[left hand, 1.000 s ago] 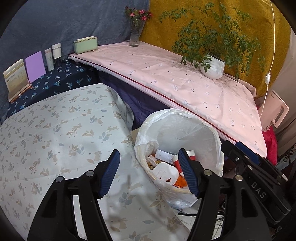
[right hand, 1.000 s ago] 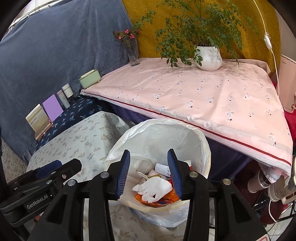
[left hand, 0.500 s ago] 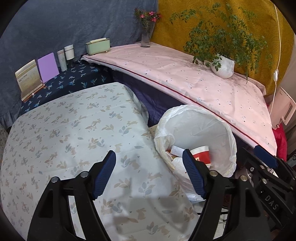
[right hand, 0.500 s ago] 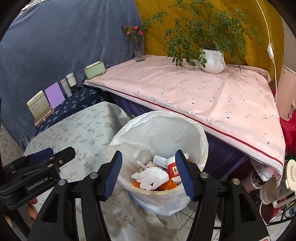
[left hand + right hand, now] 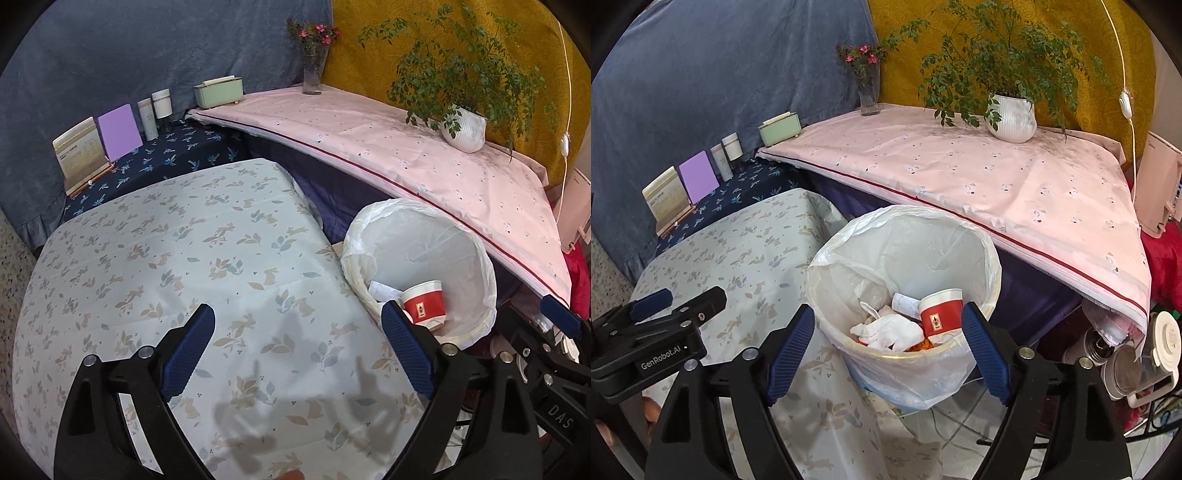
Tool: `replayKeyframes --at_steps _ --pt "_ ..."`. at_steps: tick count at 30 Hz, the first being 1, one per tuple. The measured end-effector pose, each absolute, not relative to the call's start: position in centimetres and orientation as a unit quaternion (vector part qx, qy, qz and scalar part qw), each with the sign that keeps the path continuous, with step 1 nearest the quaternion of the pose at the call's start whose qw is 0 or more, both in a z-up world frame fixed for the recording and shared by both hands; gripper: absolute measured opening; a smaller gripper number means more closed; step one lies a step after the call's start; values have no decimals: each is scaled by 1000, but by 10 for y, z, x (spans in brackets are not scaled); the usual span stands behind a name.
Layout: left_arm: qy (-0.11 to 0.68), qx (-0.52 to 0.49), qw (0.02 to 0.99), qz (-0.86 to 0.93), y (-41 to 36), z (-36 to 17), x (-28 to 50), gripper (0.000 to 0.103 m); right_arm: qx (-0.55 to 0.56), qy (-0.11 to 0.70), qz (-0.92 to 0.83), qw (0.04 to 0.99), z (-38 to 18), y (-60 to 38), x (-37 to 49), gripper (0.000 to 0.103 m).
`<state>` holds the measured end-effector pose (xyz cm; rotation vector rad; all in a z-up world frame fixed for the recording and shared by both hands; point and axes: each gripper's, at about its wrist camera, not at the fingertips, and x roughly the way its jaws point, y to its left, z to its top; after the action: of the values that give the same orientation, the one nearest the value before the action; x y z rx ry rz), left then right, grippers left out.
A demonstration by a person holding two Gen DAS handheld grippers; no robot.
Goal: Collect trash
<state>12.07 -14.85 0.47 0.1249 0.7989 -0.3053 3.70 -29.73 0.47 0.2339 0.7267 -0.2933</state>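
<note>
**Inspector:** What is the bin holding?

**Assistant:** The trash bin [image 5: 905,291], lined with a white plastic bag [image 5: 849,251], is standing on the floor between the floral tabletop [image 5: 757,251] and the pink-covered tabletop [image 5: 997,177]. A red-and-white paper cup [image 5: 940,312] is lying tilted on top of the trash, touching a crumpled white glove [image 5: 886,332]. A small white bottle [image 5: 905,303] is resting just behind the cup, and orange scraps [image 5: 923,345] are showing beneath the glove.

**Inspector:** And the tongs?

**Assistant:** The right tongs [image 5: 888,345] are hanging over the bin's near rim, jaws opening wide, with nothing between the pads. The left tongs [image 5: 297,349] are hovering over the floral tabletop, jaws also opening, gripping nothing.

**Inspector:** Other containers?

**Assistant:** A white ribbed pot [image 5: 1012,118] is holding a leafy plant [image 5: 993,55]. A glass vase [image 5: 868,92] is holding pink flowers [image 5: 862,55]. A pale green lidded box [image 5: 780,127] is sitting at the pink tabletop's far corner; contents cannot be seen. Two white cosmetic bottles [image 5: 155,112] are standing upright on the dark blue cloth [image 5: 166,162].
</note>
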Motion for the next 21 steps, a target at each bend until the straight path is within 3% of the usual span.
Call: replayKeyframes --at_steps 7,21 --pt "390 64 907 -143 -144 -1 112 87 100 364 -147 915 -2 -290 28 89" --pt "397 71 905 -137 -142 -7 100 88 83 373 -145 913 -8 -283 19 89"
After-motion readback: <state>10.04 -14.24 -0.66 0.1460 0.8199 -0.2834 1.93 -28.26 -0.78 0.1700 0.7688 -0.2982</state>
